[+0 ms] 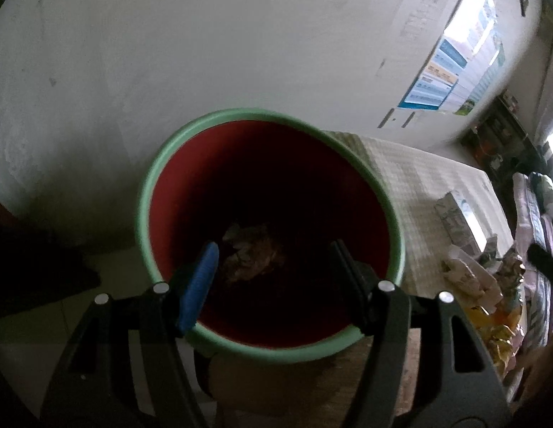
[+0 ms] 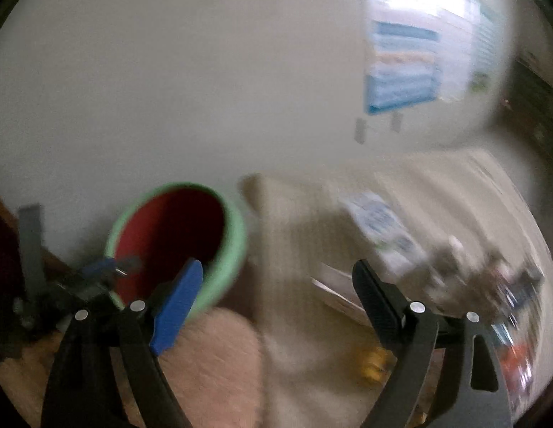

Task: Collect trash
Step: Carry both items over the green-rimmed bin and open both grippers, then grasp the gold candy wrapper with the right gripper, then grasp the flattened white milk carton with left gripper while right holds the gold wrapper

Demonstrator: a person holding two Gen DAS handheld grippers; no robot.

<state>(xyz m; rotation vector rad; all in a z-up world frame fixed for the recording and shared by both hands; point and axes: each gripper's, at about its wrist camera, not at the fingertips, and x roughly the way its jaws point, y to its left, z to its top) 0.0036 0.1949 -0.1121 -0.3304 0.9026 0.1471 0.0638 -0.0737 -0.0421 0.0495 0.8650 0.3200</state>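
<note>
Left gripper gapes empty over the bin, crumpled trash lying at its bottom below the tips | right gripper empty, jaws opening, beside bin | step, I'd say: drop done | next: reach litter pile on table, well right.

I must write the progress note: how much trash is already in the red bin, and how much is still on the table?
Done: one crumpled piece lies in the red bin. In hand: nothing; the left gripper hangs open over the bin, and the right gripper is open and empty. Left: wrappers and cartons still lie on the table.
</note>
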